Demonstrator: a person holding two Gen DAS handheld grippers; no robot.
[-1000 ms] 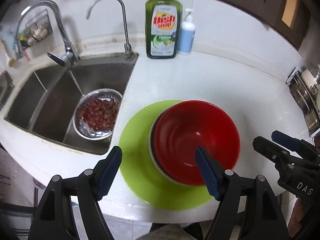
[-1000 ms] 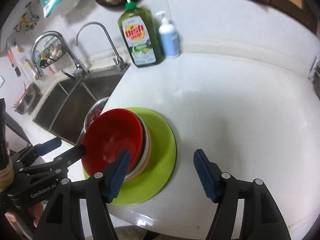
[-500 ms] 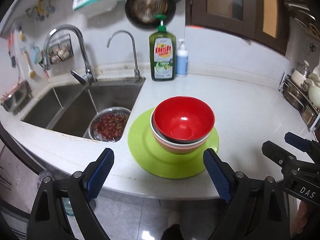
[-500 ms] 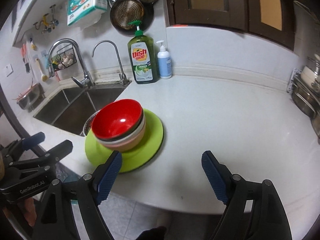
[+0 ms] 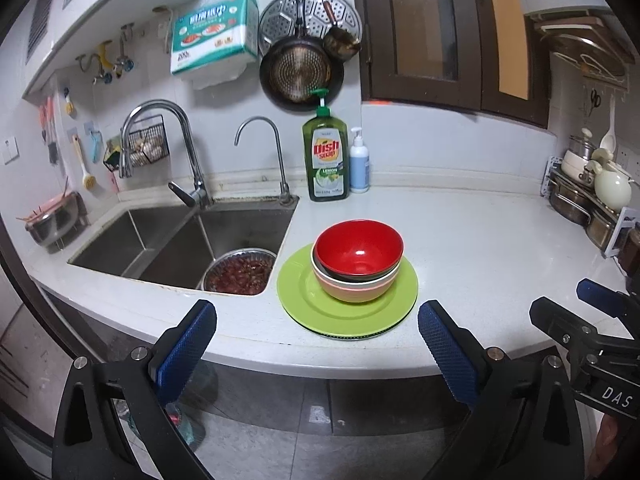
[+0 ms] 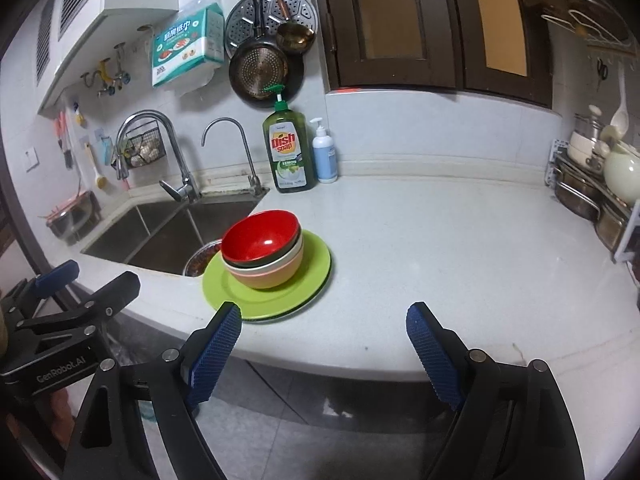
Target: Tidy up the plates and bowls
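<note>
2 sets of tongs, both spread wide and gripping nothing: left gripper (image 5: 316, 344) and right gripper (image 6: 324, 344) hang off the counter's front edge, clear of the stack. Beyond them, the red bowl (image 5: 358, 250) sits nested in 2 paler bowls (image 5: 354, 286) on the green plate (image 5: 348, 308), beside the sink (image 5: 180, 240), so stacking looks finished.

A red bowl (image 5: 358, 250) sits nested in a dark bowl (image 5: 352, 277), a white one (image 6: 276, 266) and a tan-orange bowl (image 5: 354, 290) with a pink band. The plate (image 5: 316, 304) under them is lime green. The bench (image 5: 480, 248) is white with fine speckles. The dish soap bottle (image 5: 325, 160) is green with a red-and-yellow label. Both grippers' fingers (image 5: 187, 350) are black with blue cross-hatched pads (image 6: 430, 354).
</note>
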